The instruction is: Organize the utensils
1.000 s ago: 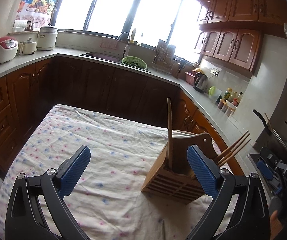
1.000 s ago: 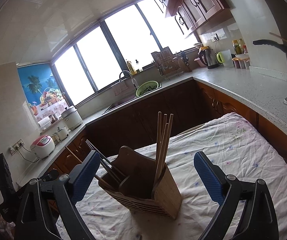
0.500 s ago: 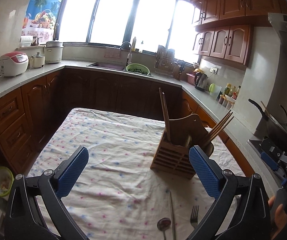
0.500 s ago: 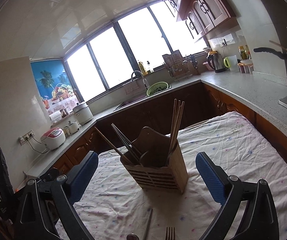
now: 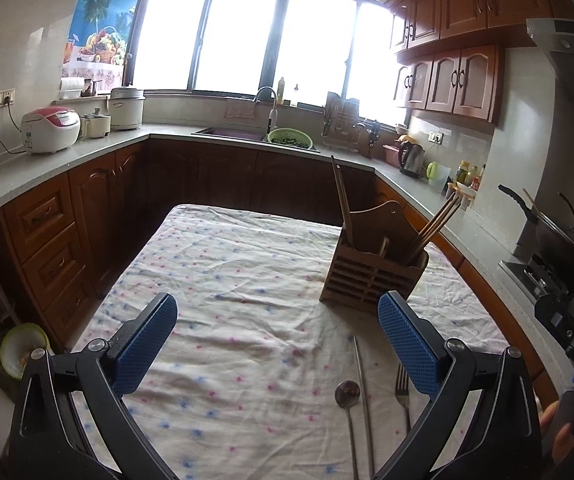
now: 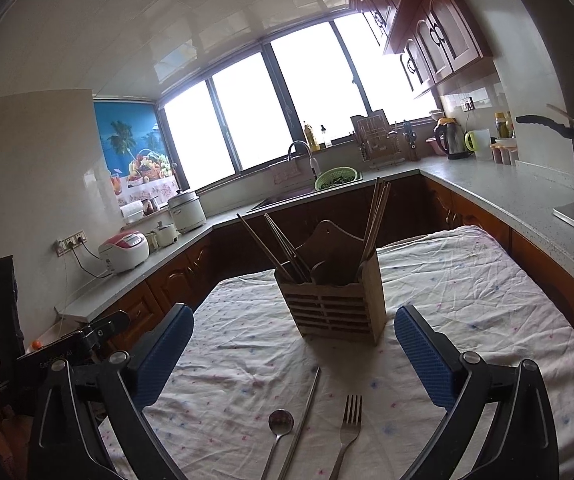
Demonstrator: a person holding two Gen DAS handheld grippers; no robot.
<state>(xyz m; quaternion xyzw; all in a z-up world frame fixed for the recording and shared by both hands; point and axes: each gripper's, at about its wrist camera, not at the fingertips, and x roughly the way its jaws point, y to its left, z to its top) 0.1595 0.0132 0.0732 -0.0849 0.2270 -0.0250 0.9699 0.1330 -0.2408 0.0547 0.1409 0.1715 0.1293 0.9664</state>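
Both grippers backed off holder (image 6: 333, 300) (jaws apart).

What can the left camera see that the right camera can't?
Only the left view shows the wok on the stove, the yellow-green bowl on the floor, and a bit of a hand. Only the right view shows the ceiling and a black device at the left. Both show the wooden holder with chopsticks, and the spoon, metal chopstick and fork lying on the cloth, plus the sink and rice cooker.
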